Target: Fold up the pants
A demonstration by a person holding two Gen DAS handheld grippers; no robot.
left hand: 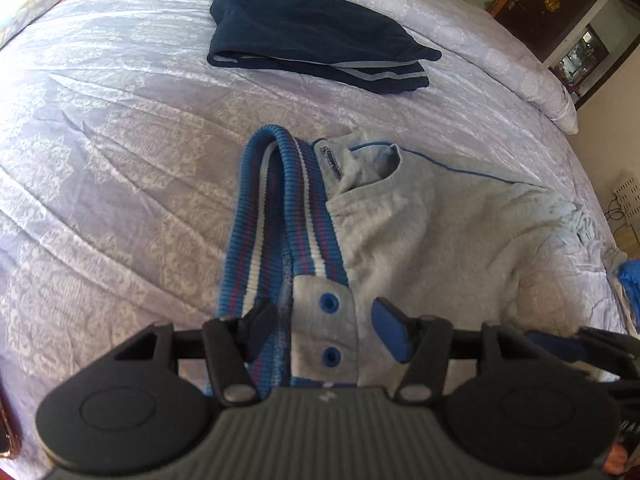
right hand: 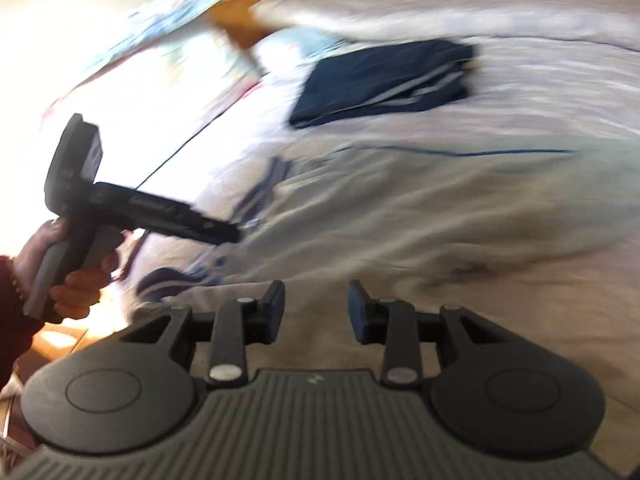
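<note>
From the left wrist view, the grey pants lie on the lilac patterned bedcover, and their striped blue waistband stands up in a loop at the left side of the pants. The left gripper hangs just above the waistband end with the two blue eyelets; its jaws stand fairly wide, the fabric shows between them, but the pads do not press on it. Beyond the pants, farther up the bed, a folded navy garment rests apart from them. From the right wrist view, which is blurred, the pants fill the middle of the bed, the navy garment lies behind them, and a hand holds the left gripper's handle at the waistband side of the pants. The right gripper hovers over the pants with a narrow gap, holding nothing.
</note>
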